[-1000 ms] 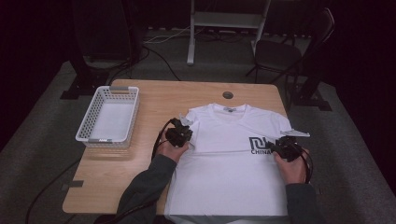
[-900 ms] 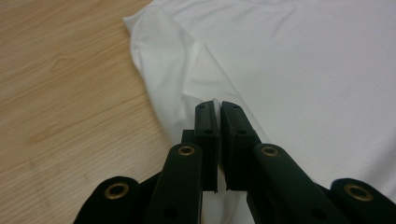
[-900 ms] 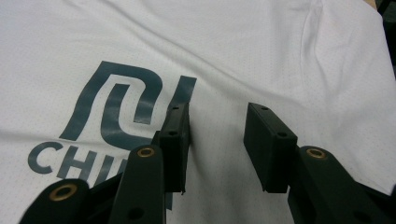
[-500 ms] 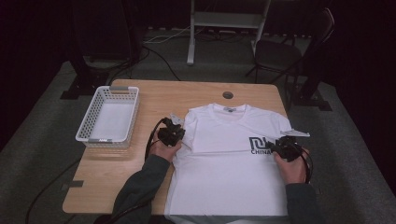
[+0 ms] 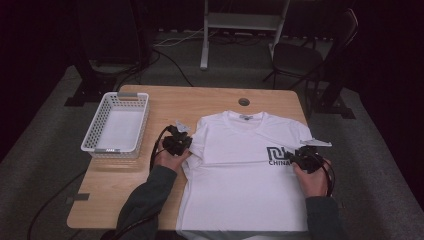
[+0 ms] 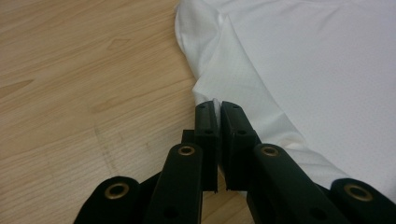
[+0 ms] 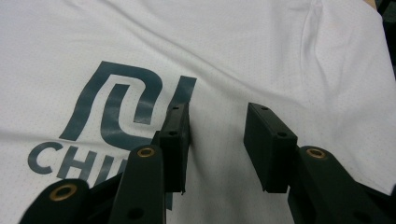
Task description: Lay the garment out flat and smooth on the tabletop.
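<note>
Dark floor and dim furniture surround a pale wooden table [image 5: 210,105], with a black chair [image 5: 300,55] beyond its far right corner and a light metal stand [image 5: 245,22] behind its far edge. On the table lies a white T-shirt [image 5: 240,170], spread flat with its collar toward the far edge and its hem reaching the near edge. It covers the right half of the tabletop. A dark printed logo [image 5: 277,155] sits on the shirt's chest toward the right edge; in the right gripper view it reads as a blocky emblem above letters beginning "CHI".

A white plastic basket [image 5: 117,127] stands near the far left corner, well apart from the shirt. A small round hole [image 5: 244,101] marks the tabletop just beyond the collar.

The left gripper [image 5: 176,143] rests at the shirt's left sleeve, held by the person's left hand [image 5: 167,159]. In the left gripper view its jaws are pressed almost together, pinching a fold of the sleeve's edge between their tips, bare wood on one side and white cloth on the other.

The right gripper [image 5: 303,157] sits over the shirt near the right edge, held by the right hand [image 5: 315,177]. In the right gripper view its jaws stand apart with only flat cloth showing between them, right beside the logo, gripping nothing.
</note>
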Action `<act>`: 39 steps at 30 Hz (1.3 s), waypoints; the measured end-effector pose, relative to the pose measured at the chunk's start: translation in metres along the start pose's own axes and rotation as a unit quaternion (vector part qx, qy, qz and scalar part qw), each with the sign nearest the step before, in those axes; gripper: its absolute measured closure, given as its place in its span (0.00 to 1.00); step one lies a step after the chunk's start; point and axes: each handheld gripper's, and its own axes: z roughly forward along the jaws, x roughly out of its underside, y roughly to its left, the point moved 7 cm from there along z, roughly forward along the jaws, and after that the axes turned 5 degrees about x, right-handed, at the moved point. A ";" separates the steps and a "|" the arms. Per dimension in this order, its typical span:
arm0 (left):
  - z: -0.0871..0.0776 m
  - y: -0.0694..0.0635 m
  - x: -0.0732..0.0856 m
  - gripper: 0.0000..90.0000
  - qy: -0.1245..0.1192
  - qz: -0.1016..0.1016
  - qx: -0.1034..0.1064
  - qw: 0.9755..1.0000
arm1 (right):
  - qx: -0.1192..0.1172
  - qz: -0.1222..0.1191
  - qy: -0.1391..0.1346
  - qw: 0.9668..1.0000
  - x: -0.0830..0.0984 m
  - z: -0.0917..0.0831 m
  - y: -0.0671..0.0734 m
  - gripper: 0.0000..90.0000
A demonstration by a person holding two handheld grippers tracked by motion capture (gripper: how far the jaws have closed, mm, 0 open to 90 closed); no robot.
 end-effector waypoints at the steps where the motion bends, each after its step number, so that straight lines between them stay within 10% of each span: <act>1: 0.000 0.001 0.001 0.97 0.001 0.001 -0.001 1.000 | 0.000 0.000 0.000 1.000 0.000 0.000 0.000 0.67; 39: -0.004 0.032 0.014 0.97 0.020 -0.013 -0.038 0.999 | -0.002 -0.001 0.002 1.000 0.000 0.000 0.000 0.67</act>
